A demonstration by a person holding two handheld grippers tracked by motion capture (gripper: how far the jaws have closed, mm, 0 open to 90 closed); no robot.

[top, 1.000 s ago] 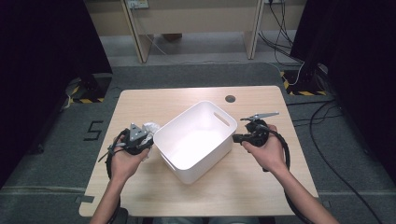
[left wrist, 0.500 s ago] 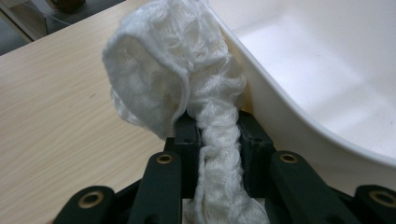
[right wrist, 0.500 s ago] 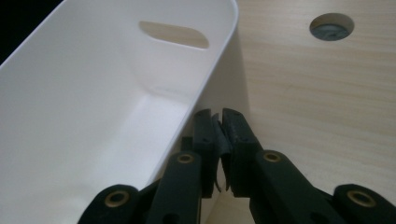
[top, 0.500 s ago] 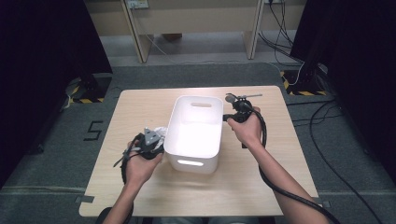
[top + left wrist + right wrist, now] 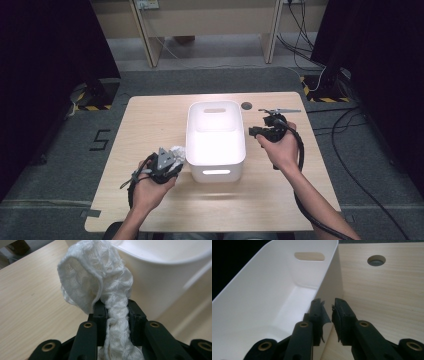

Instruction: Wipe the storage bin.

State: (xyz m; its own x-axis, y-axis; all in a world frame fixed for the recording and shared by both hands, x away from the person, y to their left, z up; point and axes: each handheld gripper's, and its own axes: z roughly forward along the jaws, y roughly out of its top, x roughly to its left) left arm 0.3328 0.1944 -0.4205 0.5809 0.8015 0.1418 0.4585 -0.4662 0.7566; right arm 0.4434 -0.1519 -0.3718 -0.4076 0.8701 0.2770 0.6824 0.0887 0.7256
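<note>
Crumpled white knit cloth [image 5: 100, 285], perhaps lace.

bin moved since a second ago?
Yes. The white bin has turned from a diagonal to square with the table edges, handle slot toward the round hole.

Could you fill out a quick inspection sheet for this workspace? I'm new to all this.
Surface: pale wooden table with a round cable hole.
Job's things: white plastic bin at mid-table; white knitted cloth beside its near left corner.
Clutter: nothing seen.
Grippers: left claw shut on the cloth; right claw has just been opening, its jaws either side of the bin's right wall, a gap showing.
Cables: black cable trails along the right forearm.
Surroundings: grey floor, wooden frame legs, dark curtains.
</note>
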